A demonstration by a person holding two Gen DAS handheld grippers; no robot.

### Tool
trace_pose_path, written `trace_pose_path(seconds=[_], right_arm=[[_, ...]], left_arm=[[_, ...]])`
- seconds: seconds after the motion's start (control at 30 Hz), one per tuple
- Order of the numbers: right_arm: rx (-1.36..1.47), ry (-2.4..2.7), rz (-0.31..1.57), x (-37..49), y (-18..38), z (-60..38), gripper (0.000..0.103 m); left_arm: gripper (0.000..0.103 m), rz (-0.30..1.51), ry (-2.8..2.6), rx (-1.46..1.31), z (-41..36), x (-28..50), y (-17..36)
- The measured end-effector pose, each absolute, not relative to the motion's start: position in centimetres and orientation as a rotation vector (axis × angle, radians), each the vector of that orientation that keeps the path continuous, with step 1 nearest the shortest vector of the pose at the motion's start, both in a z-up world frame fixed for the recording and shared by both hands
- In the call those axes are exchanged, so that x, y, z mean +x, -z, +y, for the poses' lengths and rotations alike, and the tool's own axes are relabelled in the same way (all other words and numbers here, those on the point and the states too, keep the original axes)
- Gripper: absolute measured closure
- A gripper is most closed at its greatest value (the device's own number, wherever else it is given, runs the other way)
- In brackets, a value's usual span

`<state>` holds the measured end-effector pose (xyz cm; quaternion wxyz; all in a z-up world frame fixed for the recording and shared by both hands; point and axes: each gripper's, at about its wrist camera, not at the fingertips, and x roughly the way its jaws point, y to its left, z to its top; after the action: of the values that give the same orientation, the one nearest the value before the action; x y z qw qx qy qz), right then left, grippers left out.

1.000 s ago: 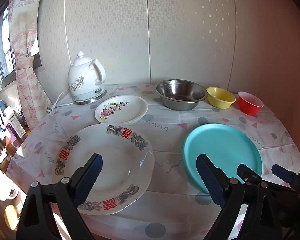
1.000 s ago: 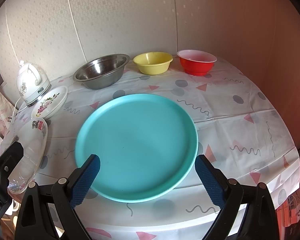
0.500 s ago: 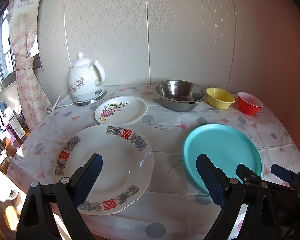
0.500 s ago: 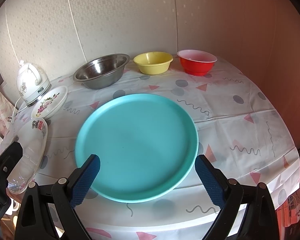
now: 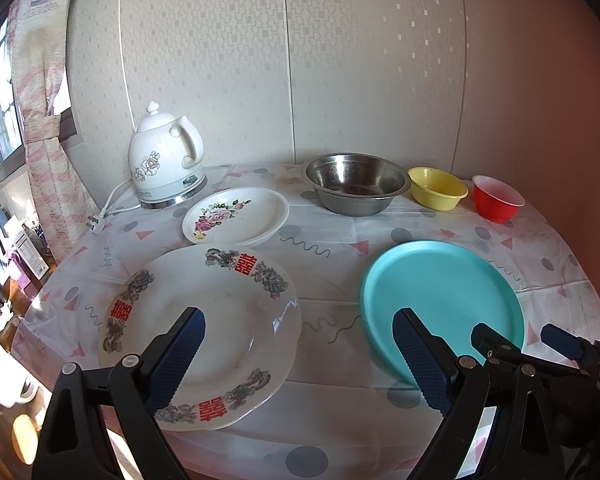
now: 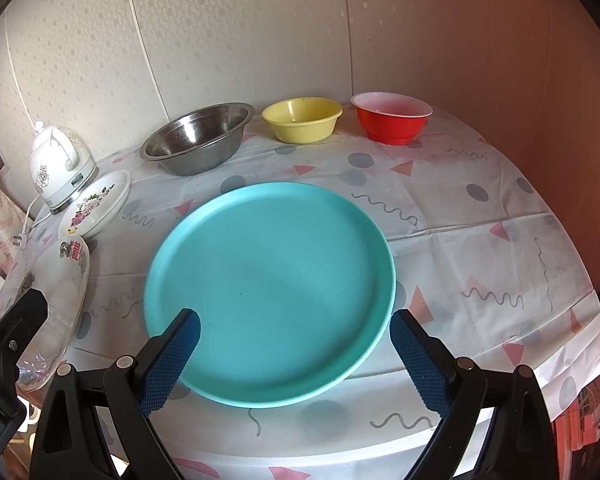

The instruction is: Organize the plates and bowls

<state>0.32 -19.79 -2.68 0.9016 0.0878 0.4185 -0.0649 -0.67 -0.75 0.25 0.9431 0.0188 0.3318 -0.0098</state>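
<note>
A large white plate with red characters (image 5: 204,320) lies at the table's front left, and my left gripper (image 5: 300,356) hangs open just above its near edge. A small floral plate (image 5: 236,216) sits behind it. To the right lies a turquoise plate (image 6: 268,272), with my right gripper (image 6: 294,354) open over its near rim. Along the back wall stand a steel bowl (image 6: 198,142), a yellow bowl (image 6: 302,120) and a red bowl (image 6: 392,118). Neither gripper holds anything.
A white ceramic kettle (image 5: 164,160) with its cord stands at the back left corner. The round table (image 6: 480,208) wears a patterned cloth and ends close under both grippers. Walls close off the back and right. A curtain (image 5: 44,140) hangs at the left.
</note>
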Motion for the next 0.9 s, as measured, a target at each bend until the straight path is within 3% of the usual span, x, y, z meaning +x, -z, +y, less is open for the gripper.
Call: trace_pose_path(seconds=[0.53,0.6,0.63,0.67,0.7,0.73,0.8,0.9], right_arm=[[0.231,0.147,0.892,1.0,3.5,-21.3,0.006],[0.244,0.115,0.886,1.2,3.3,-21.7,0.013],[0.254,0.097,0.885,1.3,3.2,-22.0,0.017],[0.266,0.084,0.886,1.5,3.2,-22.4,0.028],[0.279,0.081,0.888,1.7,3.3,-23.0,0.037],[0.292,0.087,0.894,1.8,3.4,-23.6,0.040],[0.331,0.091,0.915,2.0,3.9,-25.0,0.051],[0.378,0.117,0.937,2.1,4.7,-26.8,0.053]], left_arm=[[0.008,0.721,0.082,0.053,-1.8,0.5,0.5],[0.016,0.738,0.126,0.059,-2.2,1.0,0.5],[0.027,0.764,0.156,0.057,-2.3,1.5,0.7],[0.041,0.794,0.183,0.051,-2.5,2.2,0.9],[0.049,0.827,0.218,0.035,-2.6,2.8,1.1],[0.061,0.860,0.256,0.014,-2.8,3.5,1.2],[0.065,0.915,0.312,-0.019,-3.0,4.7,1.7],[0.069,0.942,0.354,0.001,-3.7,5.8,1.7]])
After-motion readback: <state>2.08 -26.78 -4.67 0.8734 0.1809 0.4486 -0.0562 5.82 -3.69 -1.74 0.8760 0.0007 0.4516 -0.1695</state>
